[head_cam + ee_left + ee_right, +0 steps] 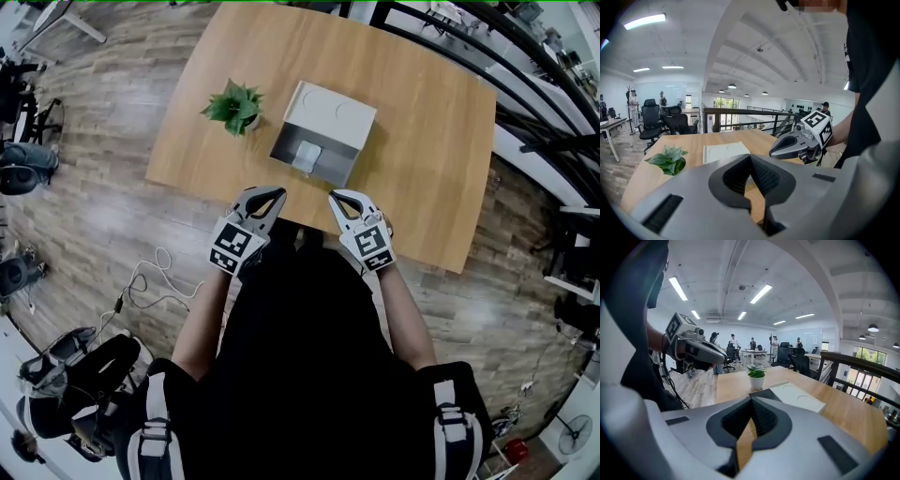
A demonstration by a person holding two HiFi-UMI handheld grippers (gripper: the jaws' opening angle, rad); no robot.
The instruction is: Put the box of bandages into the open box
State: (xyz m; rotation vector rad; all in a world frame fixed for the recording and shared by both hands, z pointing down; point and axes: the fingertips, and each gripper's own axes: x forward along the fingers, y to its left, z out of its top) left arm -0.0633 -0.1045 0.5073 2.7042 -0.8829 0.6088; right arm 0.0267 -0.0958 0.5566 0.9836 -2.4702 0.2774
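Now your left gripper (274, 196) and right gripper (337, 198) sit closed and empty, with the open box (333, 114) holding the box of bandages (307, 156) at twelve o'clock.

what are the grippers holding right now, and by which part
Nothing: the left gripper and the right gripper are both shut and empty.

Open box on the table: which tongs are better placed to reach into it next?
Right, by a little. The left tongs and right tongs are both shut and empty at the table's near edge, but the right sit closer to the open box, whose inside shows straight ahead in their view.
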